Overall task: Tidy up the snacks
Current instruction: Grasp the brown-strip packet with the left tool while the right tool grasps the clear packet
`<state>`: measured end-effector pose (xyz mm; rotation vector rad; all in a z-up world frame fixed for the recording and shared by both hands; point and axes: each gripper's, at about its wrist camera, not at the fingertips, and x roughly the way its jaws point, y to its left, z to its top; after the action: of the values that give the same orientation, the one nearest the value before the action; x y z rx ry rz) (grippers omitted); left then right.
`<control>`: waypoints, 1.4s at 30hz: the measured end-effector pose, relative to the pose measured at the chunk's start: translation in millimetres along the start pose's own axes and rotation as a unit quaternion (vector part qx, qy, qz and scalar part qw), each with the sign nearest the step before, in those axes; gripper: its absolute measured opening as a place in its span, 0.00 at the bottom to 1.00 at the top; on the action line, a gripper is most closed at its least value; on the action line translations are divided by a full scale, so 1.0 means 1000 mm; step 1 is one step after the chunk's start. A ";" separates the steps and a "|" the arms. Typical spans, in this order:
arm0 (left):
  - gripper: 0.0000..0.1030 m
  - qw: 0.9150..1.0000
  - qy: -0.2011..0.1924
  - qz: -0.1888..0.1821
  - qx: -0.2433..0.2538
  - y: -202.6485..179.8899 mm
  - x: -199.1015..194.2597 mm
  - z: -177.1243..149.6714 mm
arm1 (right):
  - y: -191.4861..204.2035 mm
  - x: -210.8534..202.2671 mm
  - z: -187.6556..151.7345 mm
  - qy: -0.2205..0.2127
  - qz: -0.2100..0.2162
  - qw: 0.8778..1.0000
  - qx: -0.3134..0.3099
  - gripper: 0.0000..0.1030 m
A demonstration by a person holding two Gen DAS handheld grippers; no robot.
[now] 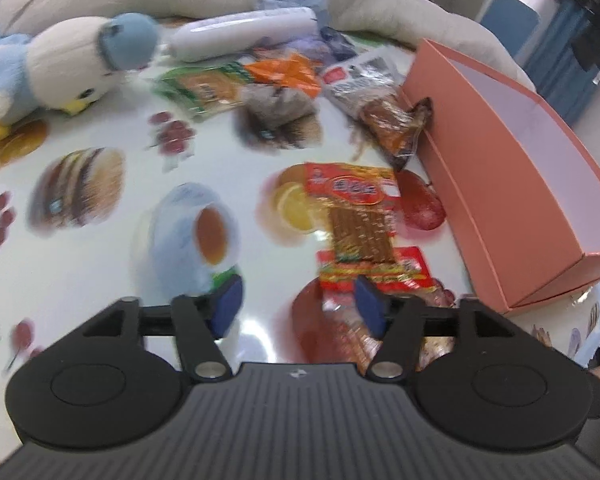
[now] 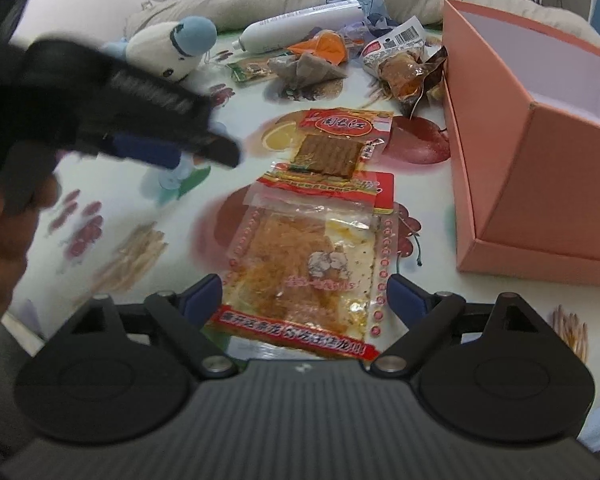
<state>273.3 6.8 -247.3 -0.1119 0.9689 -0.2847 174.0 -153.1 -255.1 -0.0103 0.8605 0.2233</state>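
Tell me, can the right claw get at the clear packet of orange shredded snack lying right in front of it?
Probably yes. The right claw is open, straddling the clear snack packet, which lies flat on the tablecloth with nothing over it.

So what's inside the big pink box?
The pink box looks empty: only its pale inner walls show. Its floor stays hidden behind the near wall, so something flat could lie there unseen.

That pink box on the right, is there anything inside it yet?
None that shows. The pink box is open with no lid on, and its visible pale inner walls are bare; its floor is hidden. The snack packets lie outside on the table.
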 end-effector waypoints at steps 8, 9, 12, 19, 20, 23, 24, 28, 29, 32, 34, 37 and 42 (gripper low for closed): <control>0.76 0.998 0.008 -0.019 0.060 -0.028 0.041 0.032 | -0.004 0.009 -0.010 -0.010 -0.012 1.000 -0.007 1.00; 0.76 0.998 0.012 -0.019 0.066 -0.031 0.047 0.035 | -0.004 0.008 -0.012 -0.013 -0.013 1.000 -0.008 1.00; 0.76 0.996 0.022 -0.015 0.086 -0.040 0.062 0.040 | -0.002 0.008 -0.013 -0.013 -0.016 1.000 -0.013 1.00; 0.76 0.994 0.052 -0.005 0.099 -0.053 0.089 0.040 | -0.001 0.008 -0.018 -0.021 -0.017 1.000 -0.010 1.00; 0.75 0.993 0.052 -0.004 0.102 -0.054 0.091 0.039 | -0.001 0.008 -0.019 -0.022 -0.017 1.000 -0.010 1.00; 0.75 0.992 0.052 0.005 0.112 -0.058 0.092 0.036 | 0.000 0.006 -0.020 -0.024 -0.015 0.999 -0.019 0.98; 0.75 0.992 0.052 0.007 0.115 -0.058 0.093 0.036 | -0.001 0.004 -0.021 -0.025 -0.013 0.999 -0.019 0.97; 0.74 0.991 0.054 0.023 0.121 -0.065 0.095 0.034 | 0.000 0.002 -0.020 -0.026 -0.008 0.999 -0.026 0.86; 0.74 0.990 0.054 0.028 0.123 -0.067 0.096 0.033 | 0.002 0.001 -0.019 -0.026 -0.008 0.999 -0.028 0.84; 0.70 0.990 0.052 0.028 0.126 -0.068 0.095 0.032 | 0.002 0.000 -0.017 -0.025 -0.008 0.999 -0.029 0.78; 0.65 0.990 0.050 0.023 0.130 -0.069 0.094 0.030 | 0.002 -0.001 -0.016 -0.024 -0.006 0.999 -0.033 0.73; 0.60 0.988 0.050 0.019 0.143 -0.070 0.090 0.027 | 0.001 -0.003 -0.014 -0.026 -0.002 0.999 -0.030 0.60; 0.58 0.987 0.047 0.013 0.150 -0.069 0.084 0.022 | -0.010 -0.007 -0.008 -0.027 0.020 0.999 -0.007 0.43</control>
<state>322.9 -83.9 -286.7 0.1905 1.0092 -0.4114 166.0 -165.3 -255.9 -0.0007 0.8065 0.2665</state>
